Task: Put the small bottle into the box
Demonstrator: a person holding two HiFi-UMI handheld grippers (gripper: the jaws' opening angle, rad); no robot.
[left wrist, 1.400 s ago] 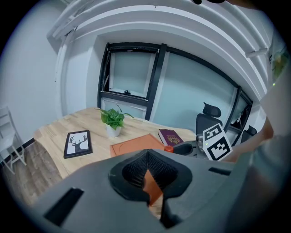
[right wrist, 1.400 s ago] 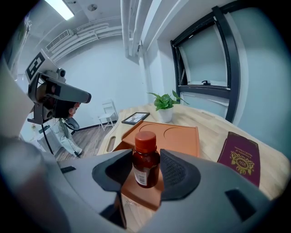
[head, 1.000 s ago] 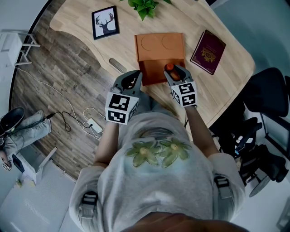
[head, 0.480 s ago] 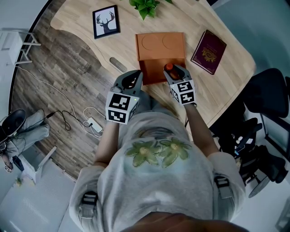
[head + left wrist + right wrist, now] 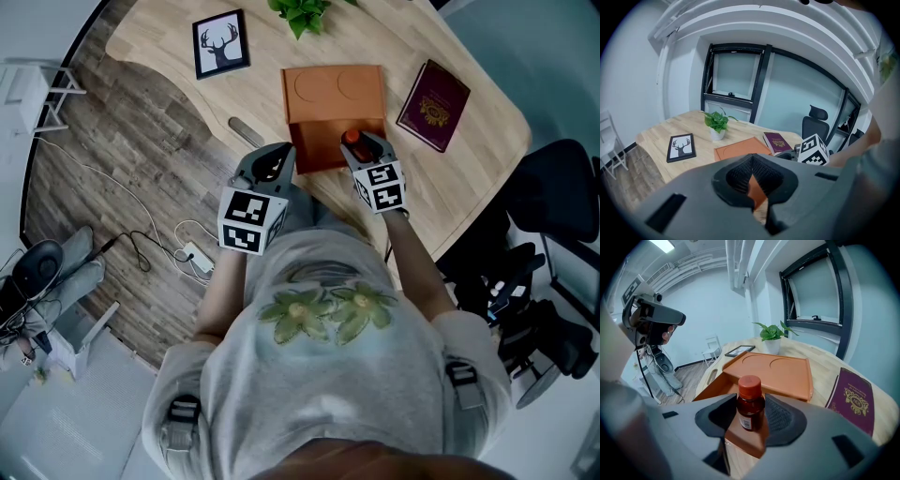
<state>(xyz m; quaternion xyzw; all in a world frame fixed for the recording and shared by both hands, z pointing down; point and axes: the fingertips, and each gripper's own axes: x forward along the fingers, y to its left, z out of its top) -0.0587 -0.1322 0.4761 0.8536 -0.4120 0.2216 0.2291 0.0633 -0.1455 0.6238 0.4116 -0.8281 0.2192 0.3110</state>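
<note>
**Head view.** The box [image 5: 333,94] lies open on the tabletop [image 5: 450,178], with its lid folded flat on the far side. The right hand-held gripper [image 5: 364,148] is at the near right corner of the box, and the orange cap of the small bottle [image 5: 352,139] shows between its jaws. The left hand-held gripper [image 5: 270,167] hangs just off the near left corner of the box, beyond the tabletop edge.

**Left gripper view.** The left hand-held gripper [image 5: 752,161] has its jaw tips together and holds nothing. Only a sliver of the box [image 5: 740,149] shows through the gap between the pads.

**Right gripper view.** The right hand-held gripper [image 5: 750,399] is clamped on the small bottle [image 5: 750,406]. The bottle stands upright, gripped on its brown body below the cap. The box [image 5: 778,371] has its open half directly behind and below the bottle.

**Handling.**
- The bottle appears light and rigid.
- Its smooth wall is likely slippery and may be glass.
- Grip the body, not the cap.
- Keep the bottle upright.
- Lower it until it is seated in the box before opening the jaws.
</note>
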